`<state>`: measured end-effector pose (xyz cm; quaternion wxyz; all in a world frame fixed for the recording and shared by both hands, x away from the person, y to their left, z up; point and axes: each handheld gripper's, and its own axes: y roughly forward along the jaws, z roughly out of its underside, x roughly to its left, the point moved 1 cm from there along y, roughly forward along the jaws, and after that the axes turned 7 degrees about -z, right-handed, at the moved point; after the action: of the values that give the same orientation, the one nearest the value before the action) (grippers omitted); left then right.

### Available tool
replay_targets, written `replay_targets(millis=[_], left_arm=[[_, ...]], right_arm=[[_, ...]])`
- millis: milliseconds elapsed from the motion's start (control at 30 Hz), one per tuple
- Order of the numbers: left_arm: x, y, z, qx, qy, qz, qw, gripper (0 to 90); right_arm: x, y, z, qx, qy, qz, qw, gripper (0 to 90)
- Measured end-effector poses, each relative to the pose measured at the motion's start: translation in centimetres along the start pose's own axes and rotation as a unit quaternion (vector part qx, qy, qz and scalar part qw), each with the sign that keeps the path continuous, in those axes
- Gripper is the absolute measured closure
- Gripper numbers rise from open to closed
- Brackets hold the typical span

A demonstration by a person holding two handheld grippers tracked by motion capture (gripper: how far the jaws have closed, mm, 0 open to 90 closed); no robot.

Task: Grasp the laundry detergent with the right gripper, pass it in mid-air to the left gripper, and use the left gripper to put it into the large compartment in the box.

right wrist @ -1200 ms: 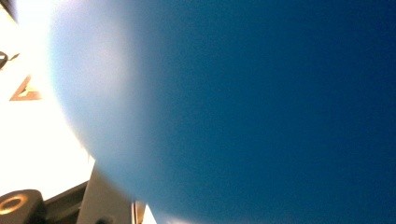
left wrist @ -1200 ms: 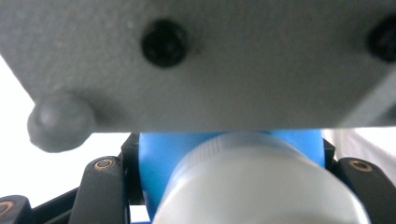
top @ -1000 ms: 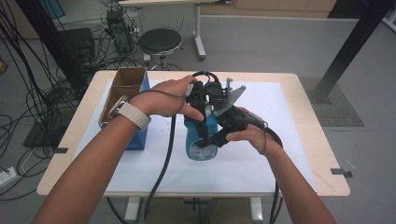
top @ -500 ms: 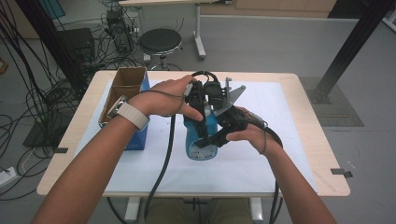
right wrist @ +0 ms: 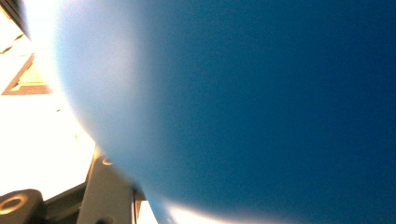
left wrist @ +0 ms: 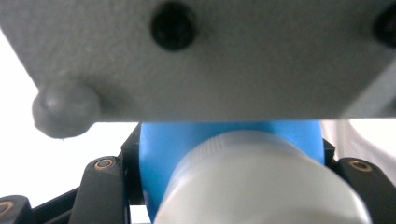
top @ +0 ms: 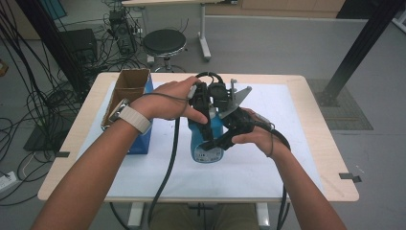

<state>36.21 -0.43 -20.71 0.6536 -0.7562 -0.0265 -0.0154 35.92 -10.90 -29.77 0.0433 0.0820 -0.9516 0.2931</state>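
A blue bottle [top: 207, 146] with a label near its base stands on the white sheet [top: 268, 167] at mid-table. My left gripper [top: 207, 128] comes from the left over its top, shut on the upper part. In the left gripper view the white ribbed cap [left wrist: 261, 186] and blue shoulder [left wrist: 187, 144] sit between the black jaws, under the other gripper's grey plate [left wrist: 210, 60]. My right gripper [top: 221, 141] reaches in from the right, shut on the bottle's body, whose blue wall [right wrist: 261, 102] is pressed close to its camera.
An open cardboard box [top: 125, 91] with a blue side [top: 142, 141] stands at the table's left. Cables trail from both grippers over the front edge. A stool [top: 164, 43] and tangled cables lie beyond the far edge. The sheet's right half lies bare.
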Motion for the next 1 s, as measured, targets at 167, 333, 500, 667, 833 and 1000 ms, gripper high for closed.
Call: replay_targets(millis=[167,333,500,667,833,1000], left_arm=[[-0.01,-0.13,0.08,-0.002,0.001,-0.004,1.0000,39.1],[-0.01,-0.26,0.22,-0.004,0.000,-0.005,1.0000,39.1],[0.05,-0.28,0.37,-0.007,0.000,-0.006,1.0000,39.1],[0.06,-0.27,0.42,-0.008,-0.003,-0.007,0.9999,39.1],[0.09,-0.24,0.44,-0.008,-0.003,-0.007,0.9999,39.1],[0.08,-0.25,0.42,-0.006,-0.002,-0.007,1.0000,39.1]], right_arm=[[-0.06,-0.05,-0.19,0.005,-0.004,0.002,1.0000,43.4],[-0.09,-0.08,-0.41,0.008,-0.006,0.004,0.9999,43.4],[-0.13,-0.05,-0.54,0.011,-0.007,0.004,0.9999,43.4],[-0.24,-0.02,-0.57,0.012,-0.009,0.005,0.9999,43.4],[-0.24,-0.04,-0.60,0.014,-0.008,0.005,0.9998,43.4],[-0.25,0.03,-0.58,0.012,-0.010,0.006,0.9999,43.4]])
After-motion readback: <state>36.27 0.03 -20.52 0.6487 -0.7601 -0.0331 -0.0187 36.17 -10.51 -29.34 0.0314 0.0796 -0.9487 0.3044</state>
